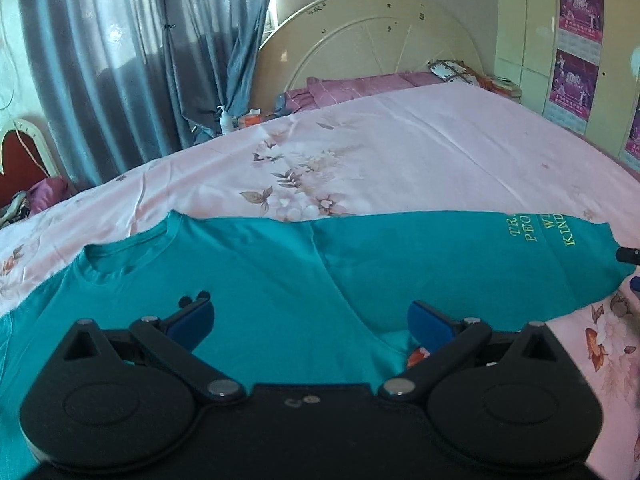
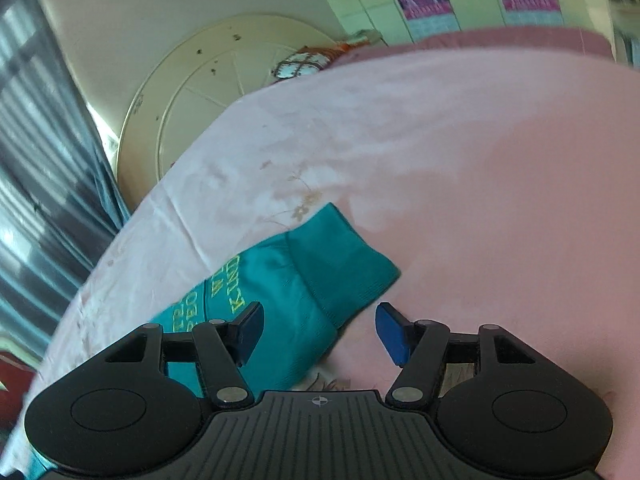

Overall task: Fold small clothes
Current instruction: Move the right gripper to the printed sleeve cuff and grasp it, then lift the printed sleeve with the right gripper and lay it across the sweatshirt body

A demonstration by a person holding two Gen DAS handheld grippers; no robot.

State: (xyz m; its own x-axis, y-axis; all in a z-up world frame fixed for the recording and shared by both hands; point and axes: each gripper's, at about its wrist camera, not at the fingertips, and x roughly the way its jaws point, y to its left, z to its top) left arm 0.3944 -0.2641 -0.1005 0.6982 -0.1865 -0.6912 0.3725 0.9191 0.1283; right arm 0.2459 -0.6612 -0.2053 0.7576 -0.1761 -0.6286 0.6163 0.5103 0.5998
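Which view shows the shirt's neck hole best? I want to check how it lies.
The left wrist view: the neck hole lies flat and whole on the teal shirt. The right wrist view shows only its lettered end.

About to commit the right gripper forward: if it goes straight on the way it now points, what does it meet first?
Most likely the ribbed cuff of the teal sweatshirt, lying between and just ahead of the right gripper with its jaws apart. Beyond it there is only the pink bedsheet. Depth is hard to judge.
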